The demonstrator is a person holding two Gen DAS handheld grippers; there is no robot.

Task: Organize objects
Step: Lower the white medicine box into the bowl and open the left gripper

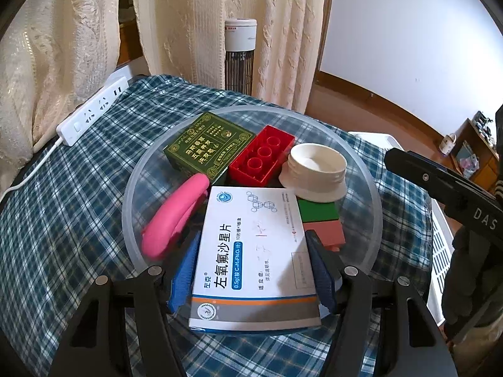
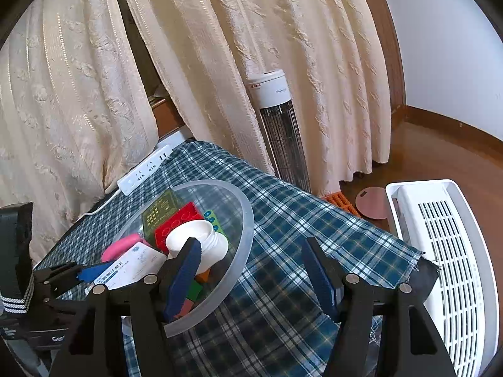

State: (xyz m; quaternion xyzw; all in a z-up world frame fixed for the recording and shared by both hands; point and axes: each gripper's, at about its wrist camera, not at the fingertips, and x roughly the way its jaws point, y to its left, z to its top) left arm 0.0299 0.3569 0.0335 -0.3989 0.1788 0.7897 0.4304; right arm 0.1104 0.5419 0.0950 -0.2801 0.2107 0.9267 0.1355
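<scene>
The left gripper (image 1: 254, 270) is clamped on a white and blue medicine box (image 1: 251, 251), its blue pads pressing the two long side edges, and the box hangs over the near half of a clear round plastic bowl (image 1: 371, 194) that sits on a blue plaid tablecloth (image 1: 78, 188). The box looks like thin printed cardboard, light and probably part hollow, so I judge that it will dent if squeezed hard; the long edges, where the panels fold, are the stiffest place to hold it, and the glossy faces would slide more easily. Inside the bowl, behind the box, lie a dark green carton (image 1: 207, 144), a red toy brick (image 1: 261, 157) with its hollow tubes upward, a white wide-mouthed plastic jar (image 1: 314, 169) resting on green and salmon blocks (image 1: 320, 220), and a pink soft-looking object (image 1: 176, 216) at the bowl's left side. The bricks and jar seem rigid and easy to pinch across flat sides. The right gripper (image 2: 251, 270) stands wide and empty just beside the bowl's right rim, above the cloth.
</scene>
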